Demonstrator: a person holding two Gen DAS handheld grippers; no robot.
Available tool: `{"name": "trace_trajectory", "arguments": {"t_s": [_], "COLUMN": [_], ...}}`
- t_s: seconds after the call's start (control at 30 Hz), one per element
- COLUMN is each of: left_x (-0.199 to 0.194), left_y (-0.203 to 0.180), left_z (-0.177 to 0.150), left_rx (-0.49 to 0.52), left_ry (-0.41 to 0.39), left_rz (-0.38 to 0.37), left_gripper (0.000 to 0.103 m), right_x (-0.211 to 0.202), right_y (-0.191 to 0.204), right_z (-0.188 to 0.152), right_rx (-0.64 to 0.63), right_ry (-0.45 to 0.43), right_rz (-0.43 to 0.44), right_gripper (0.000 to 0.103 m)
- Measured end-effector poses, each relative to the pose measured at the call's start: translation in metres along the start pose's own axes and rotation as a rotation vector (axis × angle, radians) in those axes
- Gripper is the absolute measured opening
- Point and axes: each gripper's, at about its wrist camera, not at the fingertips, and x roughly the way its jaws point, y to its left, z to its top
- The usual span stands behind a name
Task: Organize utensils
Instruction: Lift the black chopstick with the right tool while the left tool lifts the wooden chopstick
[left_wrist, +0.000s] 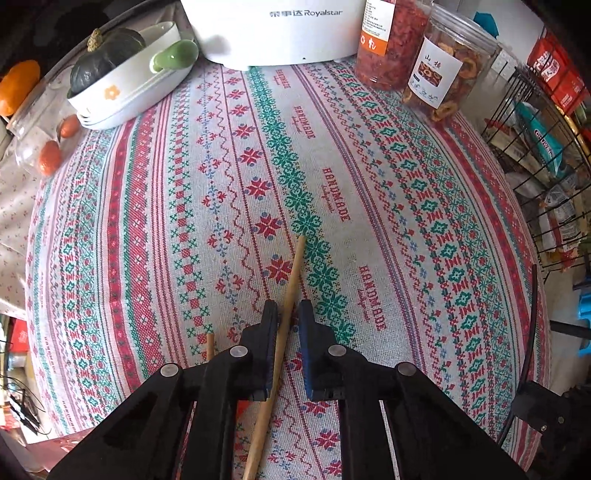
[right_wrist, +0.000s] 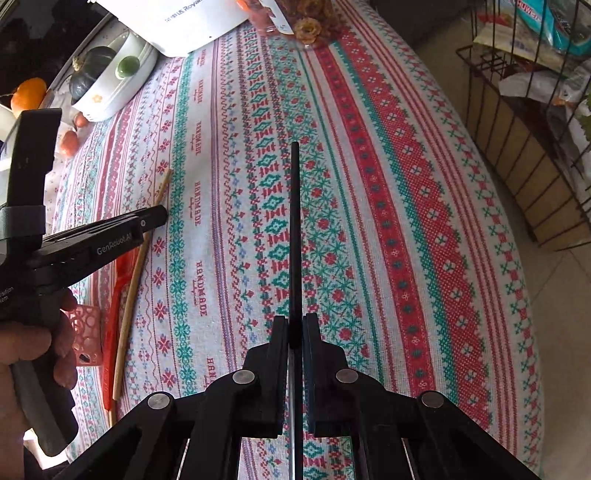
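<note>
Both grippers on chopsticks over the patterned bench (left_wrist: 369, 155).
Left gripper (left_wrist: 287, 314) fingers straddle a wooden chopstick (left_wrist: 291, 280), grip unclear; right gripper (right_wrist: 295, 325) clenches a black chopstick (right_wrist: 294, 221).

open cloth centre (left_wrist: 369, 155), jars (left_wrist: 439, 70) (far edge)

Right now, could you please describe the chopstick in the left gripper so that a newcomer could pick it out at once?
Start from the round table's patterned red-and-green woven cloth. Near its front edge, the black left gripper has a pale wooden chopstick between its fingers, tip toward the white appliance. Unlike the thin black chopstick clamped by the right gripper, it is light bamboo-coloured and lies beside a red utensil.
</note>
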Motion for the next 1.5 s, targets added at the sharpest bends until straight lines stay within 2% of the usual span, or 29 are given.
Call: {"name": "trace_trajectory", "arguments": {"t_s": [0.13,0.23,0.5,0.63,0.83,1.0,1.1,1.17,1.27,1.5], "left_x": [0.001,-0.008,-0.098,-0.147,-0.204,-0.228,-0.239,-0.245,-0.251,-0.286], "left_y": [-0.009,-0.015,-0.028,-0.017,0.011,0.037,0.053,0.065,0.080,0.113], "left_z": [-0.005,-0.014,-0.054,-0.080,-0.141,-0.173,-0.185,-0.196,-0.203,-0.216], "left_rx": [0.043,0.055,0.136,0.154,0.135,0.120,0.091,0.059,0.014,-0.054], "left_ry": [-0.008,-0.020,-0.216,-0.319,-0.435,-0.525,-0.587,-0.661,-0.667,-0.808], "left_rz": [0.027,0.013,-0.060,-0.106,-0.178,-0.207,-0.244,-0.250,-0.280,-0.305], "left_gripper": [0.007,0.005,0.005,0.005,0.005,0.005,0.005,0.005,0.005,0.005], "right_x": [0.005,0.005,-0.024,-0.041,-0.056,-0.066,-0.072,-0.076,-0.083,-0.099], "right_y": [0.002,0.000,0.009,0.024,0.040,0.056,0.065,0.074,0.085,0.112], "right_z": [0.002,0.001,-0.013,-0.024,-0.035,-0.042,-0.046,-0.048,-0.051,-0.051], "right_rx": [-0.008,0.012,-0.012,-0.065,-0.110,-0.161,-0.173,-0.198,-0.231,-0.287], "right_ry": [-0.001,-0.002,-0.085,-0.146,-0.212,-0.265,-0.289,-0.316,-0.355,-0.439], "right_rz": [-0.012,-0.009,-0.001,-0.006,0.024,0.031,0.038,0.028,0.022,0.015], "right_gripper": [0.004,0.004,0.004,0.004,0.004,0.004,0.004,0.004,0.004,0.004]}}
